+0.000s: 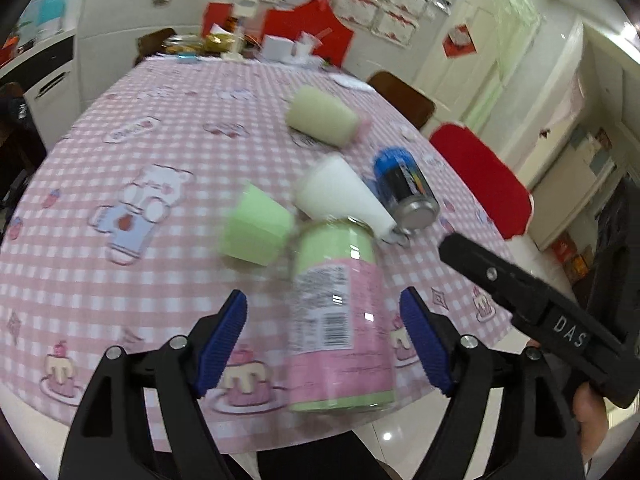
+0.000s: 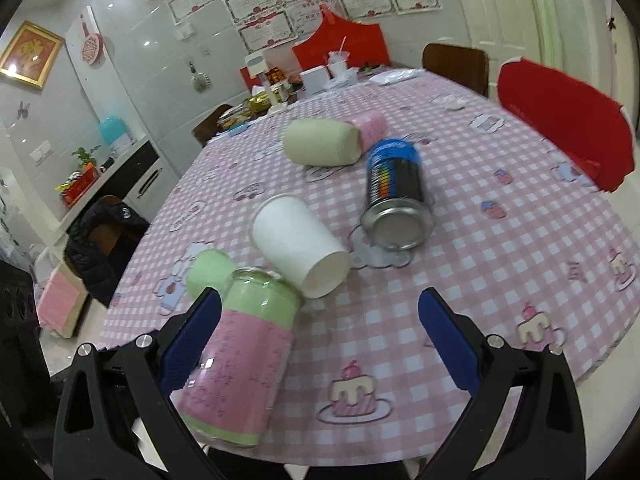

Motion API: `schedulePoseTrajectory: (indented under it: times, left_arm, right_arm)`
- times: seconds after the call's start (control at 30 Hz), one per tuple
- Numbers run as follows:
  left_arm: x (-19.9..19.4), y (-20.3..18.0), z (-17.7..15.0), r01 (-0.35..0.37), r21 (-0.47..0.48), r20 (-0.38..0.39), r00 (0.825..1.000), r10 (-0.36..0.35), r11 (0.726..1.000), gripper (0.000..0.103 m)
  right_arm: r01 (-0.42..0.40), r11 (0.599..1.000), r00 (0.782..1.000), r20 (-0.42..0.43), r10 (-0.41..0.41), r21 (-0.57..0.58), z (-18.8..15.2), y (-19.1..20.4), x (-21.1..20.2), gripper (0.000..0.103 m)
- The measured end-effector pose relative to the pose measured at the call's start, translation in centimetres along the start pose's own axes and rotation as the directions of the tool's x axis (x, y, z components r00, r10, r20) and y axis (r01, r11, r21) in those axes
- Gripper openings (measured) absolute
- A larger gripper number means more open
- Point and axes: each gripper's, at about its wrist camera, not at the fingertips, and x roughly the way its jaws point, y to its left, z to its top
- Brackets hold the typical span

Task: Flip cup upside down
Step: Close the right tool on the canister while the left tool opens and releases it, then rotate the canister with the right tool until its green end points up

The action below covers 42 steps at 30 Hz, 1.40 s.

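A white paper cup point(image 2: 298, 243) lies on its side on the pink checked tablecloth point(image 2: 500, 248), mouth toward me; it also shows in the left wrist view point(image 1: 344, 194). My left gripper point(image 1: 322, 344) is open, its blue pads either side of a lying pink-and-green jar point(image 1: 340, 316). My right gripper point(image 2: 320, 340) is open and empty, with the same jar point(image 2: 240, 360) by its left finger. The right gripper's black finger shows in the left wrist view point(image 1: 520, 292).
A small green cup point(image 2: 210, 270) lies by the jar's lid end. A blue-and-black can point(image 2: 396, 196) lies right of the white cup. A cream cylinder point(image 2: 322, 142) and a pink roll point(image 2: 372, 126) lie farther back. Red-backed chairs point(image 2: 568, 128) stand at the table's right edge. Clutter point(image 2: 280, 88) fills the far end.
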Motion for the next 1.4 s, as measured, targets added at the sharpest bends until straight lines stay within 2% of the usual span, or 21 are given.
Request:
schedulePoseTrajectory:
  times: [0.2,0.33,0.53,0.6,0.77,1.2,1.4]
  left_arm:
    - [-1.3,3.6,0.2,-0.047,-0.060,0.023,0.999,0.048,0.997,0.078]
    - [-1.4,5.3,0.3,-0.047,-0.086,0.026,0.998,0.050,0.995,0.078]
    - [-1.4,7.1,-0.1,-0.104,-0.099,0.037,0.993,0.108,0.990,0.078]
    - [-1.3,7.8,-0.2,-0.109,-0.109,0.037,0.993,0.114,0.988,0.078]
    - [-1.0,8.9,-0.3,-0.122,-0.123,0.037,0.991,0.127,0.985,0.078]
    - [-0.3,8.7,-0.3,-0.122,-0.121,0.030,0.992,0.127,0.985,0.078]
    - [-0.7,8.3,-0.2,-0.124,-0.127,0.045,0.990,0.130,0.984,0.078]
  right_arm:
    - [-0.086,0.995,0.991,-0.101,0.090,0.045,-0.5,1.2,1.8,0.095]
    - [-0.080,0.996,0.986,-0.140,0.085,0.041,-0.5,2.4,2.9,0.095]
    - [-0.069,0.997,0.976,-0.205,0.075,0.036,-0.8,3.6,5.4,0.094]
    - [-0.076,0.996,0.971,-0.222,0.085,0.047,-0.8,3.6,6.0,0.090]
    - [-0.087,0.995,0.956,-0.277,0.098,0.051,-1.0,3.9,7.8,0.070]
    - [-0.100,0.995,0.954,-0.283,0.103,0.024,-0.8,4.0,7.7,0.069]
    - [-0.121,0.992,0.970,-0.215,0.109,-0.040,-0.4,5.0,5.8,0.069]
